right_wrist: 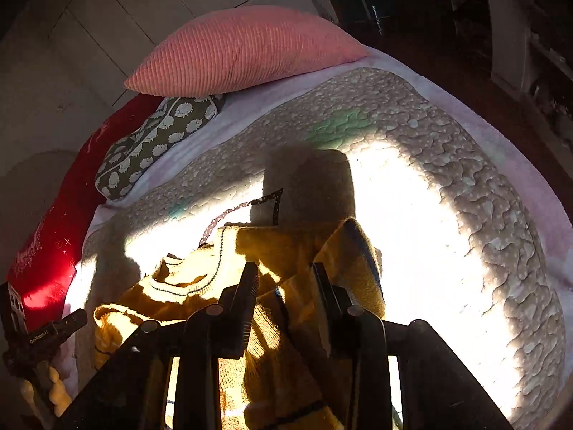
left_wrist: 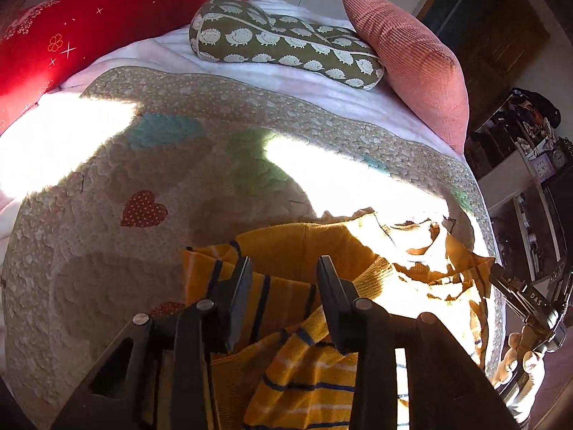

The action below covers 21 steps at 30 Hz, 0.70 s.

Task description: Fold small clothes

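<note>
A small yellow knitted sweater [left_wrist: 286,251] with dark blue and white stripes lies crumpled on the quilted bedspread [left_wrist: 107,251]. My left gripper [left_wrist: 284,268] hangs over its striped left part, fingers apart with cloth bunched between them. In the right wrist view the sweater [right_wrist: 200,286] shows its neck opening at left. My right gripper [right_wrist: 284,274] sits over a raised striped fold, fingers apart with cloth between them. The right gripper also shows at the right edge of the left wrist view [left_wrist: 523,301], and the left gripper at the left edge of the right wrist view [right_wrist: 43,333].
A red pillow [left_wrist: 89,25], a hedgehog-print bolster [left_wrist: 286,43] and a pink ribbed cushion [left_wrist: 412,61] line the head of the bed. Shelves with clutter [left_wrist: 530,143] stand to the right. Bright sun patches wash out parts of the quilt.
</note>
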Each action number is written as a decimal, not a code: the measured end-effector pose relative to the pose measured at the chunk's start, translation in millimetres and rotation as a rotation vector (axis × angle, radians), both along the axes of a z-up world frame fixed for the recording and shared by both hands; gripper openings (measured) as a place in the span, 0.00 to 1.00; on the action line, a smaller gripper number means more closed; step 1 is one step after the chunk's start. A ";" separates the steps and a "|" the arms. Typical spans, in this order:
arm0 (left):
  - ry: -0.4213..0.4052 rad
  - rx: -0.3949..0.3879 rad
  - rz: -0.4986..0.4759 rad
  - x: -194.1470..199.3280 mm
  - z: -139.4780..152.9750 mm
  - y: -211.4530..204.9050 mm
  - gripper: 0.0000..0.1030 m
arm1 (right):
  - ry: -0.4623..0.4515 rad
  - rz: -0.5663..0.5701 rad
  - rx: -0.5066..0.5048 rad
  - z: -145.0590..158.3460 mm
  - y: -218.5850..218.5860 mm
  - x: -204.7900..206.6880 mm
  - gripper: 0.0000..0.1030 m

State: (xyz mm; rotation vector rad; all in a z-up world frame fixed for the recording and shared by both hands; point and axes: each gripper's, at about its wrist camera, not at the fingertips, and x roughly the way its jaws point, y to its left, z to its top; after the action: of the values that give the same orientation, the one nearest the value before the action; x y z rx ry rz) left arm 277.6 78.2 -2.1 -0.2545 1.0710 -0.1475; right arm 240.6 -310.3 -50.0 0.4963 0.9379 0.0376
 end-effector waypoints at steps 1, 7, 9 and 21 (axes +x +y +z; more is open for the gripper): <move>-0.013 0.011 -0.010 -4.5 2.2 1.1 0.43 | -0.015 0.022 -0.003 4.3 2.3 -7.2 0.62; -0.057 0.104 -0.162 -20.8 -2.3 -24.7 0.69 | 0.038 0.178 -0.071 -12.3 37.3 -16.7 0.63; -0.028 0.137 -0.228 -16.9 -12.8 -40.3 0.71 | 0.061 0.189 -0.097 -24.5 46.0 -8.3 0.63; -0.005 0.159 -0.161 -5.7 -22.9 -49.9 0.06 | -0.010 0.198 -0.145 6.5 49.6 -4.0 0.11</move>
State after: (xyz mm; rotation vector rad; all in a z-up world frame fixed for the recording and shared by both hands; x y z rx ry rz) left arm 271.8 28.3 -24.9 -0.0241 1.0916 -0.2059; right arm 236.6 -260.8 -43.5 0.2679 0.9697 0.1498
